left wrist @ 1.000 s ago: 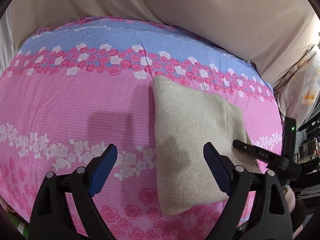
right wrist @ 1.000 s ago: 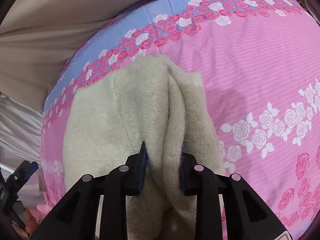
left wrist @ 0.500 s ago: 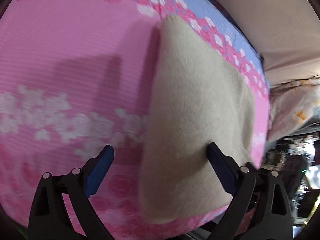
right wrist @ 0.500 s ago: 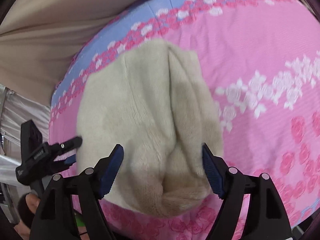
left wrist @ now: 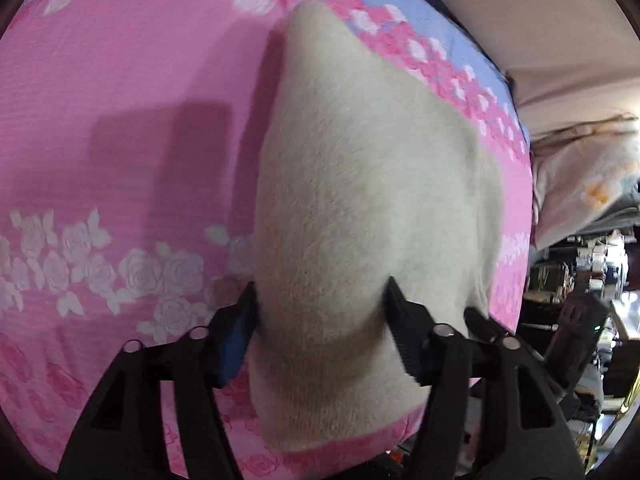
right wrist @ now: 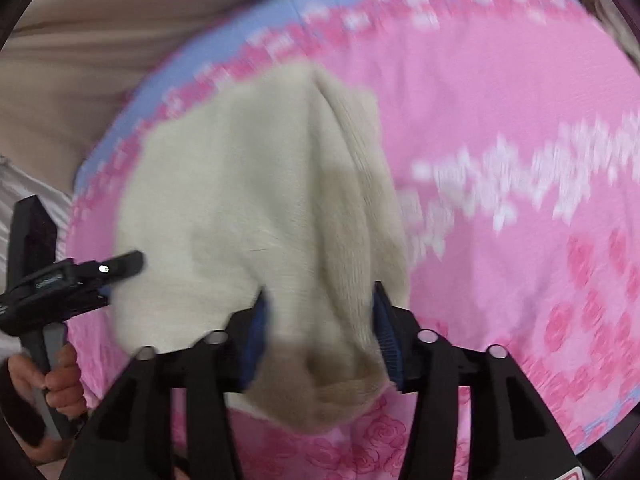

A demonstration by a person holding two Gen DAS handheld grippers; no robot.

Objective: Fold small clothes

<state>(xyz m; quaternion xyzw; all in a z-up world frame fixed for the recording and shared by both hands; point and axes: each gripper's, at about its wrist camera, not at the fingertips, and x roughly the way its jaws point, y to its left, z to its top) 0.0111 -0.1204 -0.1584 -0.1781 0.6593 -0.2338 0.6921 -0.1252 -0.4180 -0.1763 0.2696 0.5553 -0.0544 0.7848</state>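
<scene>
Both grippers dropped onto the garment since a second ago; left wrist view went from seeing most of the bedsheet to a close-up of the knit. Left gripper (left wrist: pixel 320 316) now straddles the near end of the beige knit garment (left wrist: pixel 360 200), jaws have just been closing, blue pads pressed into a bunched hump of fabric on both sides, so it is clamped on the cloth at a medium width. Right gripper (right wrist: pixel 318 320) let go of the narrow ridge it pinched earlier, spread wide, and has just been closing again; its pads now squeeze the thick folded roll at the garment's near right edge. Garment (right wrist: pixel 240 200) lies on the pink rose-print bedsheet (left wrist: pixel 100 120), long axis running away from both cameras, far tip reaching the blue floral border band (left wrist: pixel 420 12). Raised lengthwise crease along its right side in the right wrist view. Beige fabric backdrop (right wrist: pixel 100 40) beyond the sheet. Right wrist view is motion-blurred. Person's left hand (right wrist: pixel 56 380) grips the left tool's handle at lower left of that view.
</scene>
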